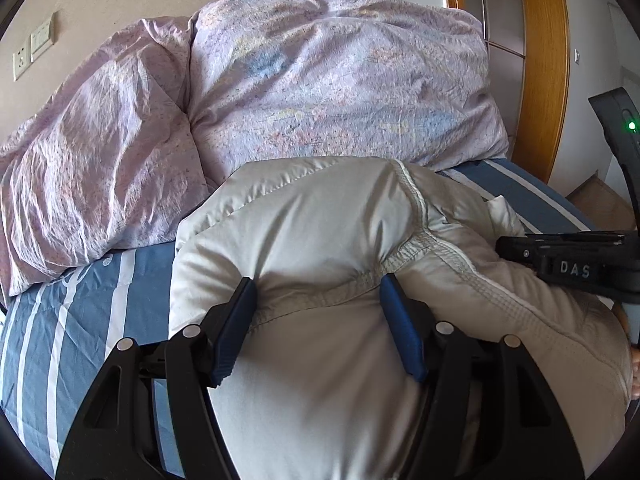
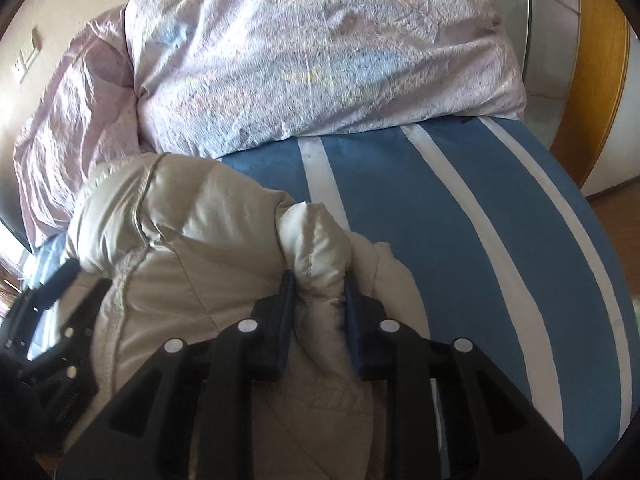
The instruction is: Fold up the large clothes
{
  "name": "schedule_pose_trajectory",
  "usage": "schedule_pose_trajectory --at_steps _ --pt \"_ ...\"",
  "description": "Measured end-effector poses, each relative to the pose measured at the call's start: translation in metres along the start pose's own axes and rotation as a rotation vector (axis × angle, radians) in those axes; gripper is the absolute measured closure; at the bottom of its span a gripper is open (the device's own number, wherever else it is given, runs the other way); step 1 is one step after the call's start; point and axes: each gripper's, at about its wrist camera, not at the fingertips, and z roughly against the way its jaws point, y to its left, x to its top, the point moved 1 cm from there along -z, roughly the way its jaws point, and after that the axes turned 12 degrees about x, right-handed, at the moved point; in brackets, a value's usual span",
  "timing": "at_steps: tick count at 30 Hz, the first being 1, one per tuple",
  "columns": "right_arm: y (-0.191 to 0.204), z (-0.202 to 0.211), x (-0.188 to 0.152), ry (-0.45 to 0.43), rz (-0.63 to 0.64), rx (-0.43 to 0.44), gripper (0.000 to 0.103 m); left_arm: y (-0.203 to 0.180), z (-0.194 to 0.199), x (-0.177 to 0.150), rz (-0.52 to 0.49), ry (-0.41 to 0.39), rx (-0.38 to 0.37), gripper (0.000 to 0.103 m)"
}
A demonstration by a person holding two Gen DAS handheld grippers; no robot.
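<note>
A cream puffy jacket (image 1: 320, 232) lies bunched on the blue striped bed sheet (image 1: 80, 320). My left gripper (image 1: 318, 292) is wide open, its blue pads on either side of a thick padded fold by the stitched seam. My right gripper (image 2: 320, 284) is shut on a padded fold of the jacket (image 2: 180, 208), which bulges up between the pads. The right gripper also shows at the right edge of the left wrist view (image 1: 560, 256). The left gripper shows blurred at the left edge of the right wrist view (image 2: 52, 300).
A lilac floral duvet (image 1: 320, 80) is heaped behind the jacket, also in the right wrist view (image 2: 300, 48). The striped sheet (image 2: 480, 240) stretches to the right. A wooden door frame (image 1: 544, 72) and a wall socket (image 1: 22, 62) stand beyond the bed.
</note>
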Motion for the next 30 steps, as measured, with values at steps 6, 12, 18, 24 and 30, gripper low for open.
schedule_pose_trajectory --at_steps 6,12,18,24,30 --pt "-0.007 -0.006 -0.006 -0.042 -0.022 0.024 0.078 -0.002 -0.002 0.0 0.008 -0.01 0.003 0.038" --pt "-0.014 0.005 -0.009 -0.092 -0.044 0.056 0.077 -0.002 -0.001 0.0 -0.002 -0.016 0.015 0.038" --pt "0.011 0.077 -0.026 -0.21 0.02 0.096 0.071 -0.001 -0.001 0.0 -0.007 -0.013 0.02 0.037" --pt "0.046 0.089 -0.065 -0.129 0.16 0.115 0.071 -0.002 0.001 0.0 -0.012 -0.016 0.029 0.037" --pt "0.039 0.054 -0.079 -0.065 0.162 0.075 0.069 -0.004 0.001 0.0 -0.022 -0.018 0.041 0.037"
